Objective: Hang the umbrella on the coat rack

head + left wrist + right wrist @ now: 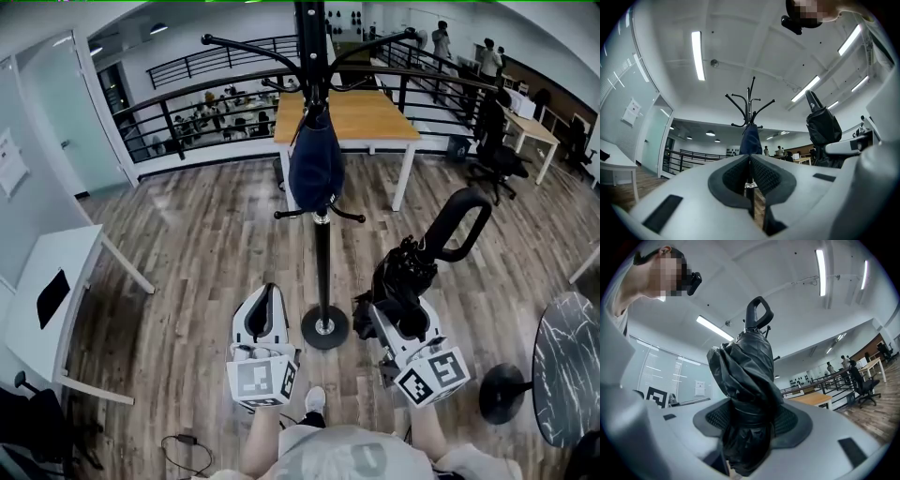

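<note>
Black folded umbrella (745, 376) clamped in right gripper (749, 425); left gripper (750, 174) closed, empty; coat rack (322, 262) between both

Folded black umbrella (405, 281), loop handle uppermost, tilted, held off the floor, just beside upright black coat rack (322, 267).

The left gripper (268, 302), held low on the left, points forward with its jaws pressed together on nothing. Just right of it, the right gripper (401, 314) angles forward, clamped around the folded umbrella (405, 277).
</note>
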Tool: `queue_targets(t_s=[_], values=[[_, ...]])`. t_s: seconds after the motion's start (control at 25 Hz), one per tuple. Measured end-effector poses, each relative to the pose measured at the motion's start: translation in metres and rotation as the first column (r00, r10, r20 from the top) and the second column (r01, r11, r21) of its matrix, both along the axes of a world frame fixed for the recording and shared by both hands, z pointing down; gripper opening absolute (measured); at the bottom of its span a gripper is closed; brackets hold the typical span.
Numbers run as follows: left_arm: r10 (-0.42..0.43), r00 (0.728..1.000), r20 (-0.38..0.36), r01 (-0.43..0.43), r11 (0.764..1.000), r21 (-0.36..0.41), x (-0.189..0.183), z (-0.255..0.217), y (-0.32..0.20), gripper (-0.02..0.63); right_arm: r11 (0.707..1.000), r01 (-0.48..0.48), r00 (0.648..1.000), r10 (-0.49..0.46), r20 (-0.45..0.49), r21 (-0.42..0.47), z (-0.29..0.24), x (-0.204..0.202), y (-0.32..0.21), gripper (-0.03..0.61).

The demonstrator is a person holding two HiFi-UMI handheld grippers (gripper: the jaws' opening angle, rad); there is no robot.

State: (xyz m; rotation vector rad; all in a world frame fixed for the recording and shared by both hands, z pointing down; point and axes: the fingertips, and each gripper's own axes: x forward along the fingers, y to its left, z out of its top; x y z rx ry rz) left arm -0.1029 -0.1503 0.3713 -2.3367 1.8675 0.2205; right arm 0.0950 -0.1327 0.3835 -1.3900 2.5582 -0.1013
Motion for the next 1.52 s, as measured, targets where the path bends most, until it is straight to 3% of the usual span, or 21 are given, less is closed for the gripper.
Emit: queue_targets(t_s=[0.36, 0.56, 1.28, 1.52], values=[[0.077, 0.997, 0.012, -0.076, 0.997, -0.034, -0.027, 0.003, -0.102, 0.034, 0.998, -0.063, 0.998, 0.063, -0.001, 0.019, -0.003, -0.036, -0.082, 0.263], [0.112, 0.994, 0.000, -0.112, 0.993, -0.028, -0.029, 0.005, -0.134, 0.034, 0.995, -0.096, 0.995, 0.097, -0.016, 0.009, 0.002, -0.044, -0.108, 0.262], [0.121, 0.993, -0.002, -0.121, 0.992, -0.032, -0.015, -0.014, -0.146, 0.034, 0.998, -0.069, 0.997, 0.069, -0.042, -0.002, -0.016, -0.041, -0.134, 0.263], [0.110, 0.994, 0.002, -0.110, 0.994, -0.014, -0.006, -0.039, -0.148, 0.034, 1.000, 0.002, 0.999, -0.002, -0.049, 0.011, -0.044, -0.033, -0.138, 0.262]])
